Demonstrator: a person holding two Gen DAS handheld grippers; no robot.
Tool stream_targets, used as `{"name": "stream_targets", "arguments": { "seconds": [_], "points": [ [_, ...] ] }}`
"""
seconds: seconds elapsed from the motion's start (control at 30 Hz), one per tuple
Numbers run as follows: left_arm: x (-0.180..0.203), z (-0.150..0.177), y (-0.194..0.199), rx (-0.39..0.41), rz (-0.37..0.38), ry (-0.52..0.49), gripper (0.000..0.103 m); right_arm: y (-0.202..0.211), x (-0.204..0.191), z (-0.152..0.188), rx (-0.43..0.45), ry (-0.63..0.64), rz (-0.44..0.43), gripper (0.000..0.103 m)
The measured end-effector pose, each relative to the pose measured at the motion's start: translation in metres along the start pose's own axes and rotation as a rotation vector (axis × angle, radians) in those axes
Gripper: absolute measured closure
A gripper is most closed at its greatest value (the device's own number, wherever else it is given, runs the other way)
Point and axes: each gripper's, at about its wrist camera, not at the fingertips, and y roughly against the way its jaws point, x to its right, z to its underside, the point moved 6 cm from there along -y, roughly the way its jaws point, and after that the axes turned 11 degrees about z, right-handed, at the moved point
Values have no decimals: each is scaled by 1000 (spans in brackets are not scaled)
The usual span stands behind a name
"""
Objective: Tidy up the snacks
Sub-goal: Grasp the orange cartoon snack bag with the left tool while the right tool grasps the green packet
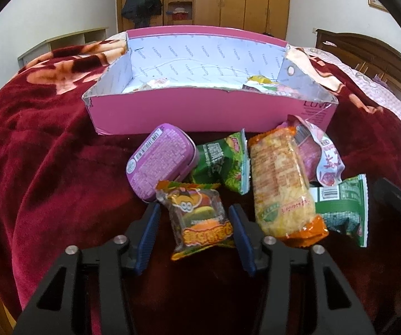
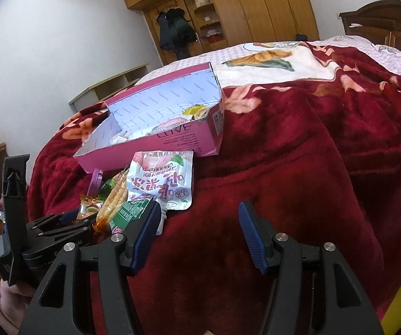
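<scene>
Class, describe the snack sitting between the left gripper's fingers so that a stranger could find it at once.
Start at the pink box on the red blanket; loose snacks lie in front of it. Nearest the camera, between the open left gripper, is a small clear packet. Only it has orange-green crimped ends and a cartoon burger; the purple tin behind is hard.

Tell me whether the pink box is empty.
Not empty: the pink box is open-topped and a few snack wrappers lie inside.
</scene>
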Motion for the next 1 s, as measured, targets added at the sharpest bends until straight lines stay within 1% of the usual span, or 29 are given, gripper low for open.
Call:
{"name": "stream_targets", "arguments": {
  "seconds": [0.27, 0.53, 0.73, 1.0],
  "points": [
    [-3, 0, 12, 22, 15, 14, 59, 1, -1, 1, 1, 7, 6, 44],
    [-25, 3, 25, 42, 11, 71, 59, 8, -9, 2, -2, 27, 2, 44],
    [-35, 7, 28, 51, 31, 97, 59, 11, -22, 3, -15, 37, -17, 44],
    [-38, 11, 26, 63, 56, 107, 59, 7, -50, 13, -34, 106, -53, 45]
  ]
}}
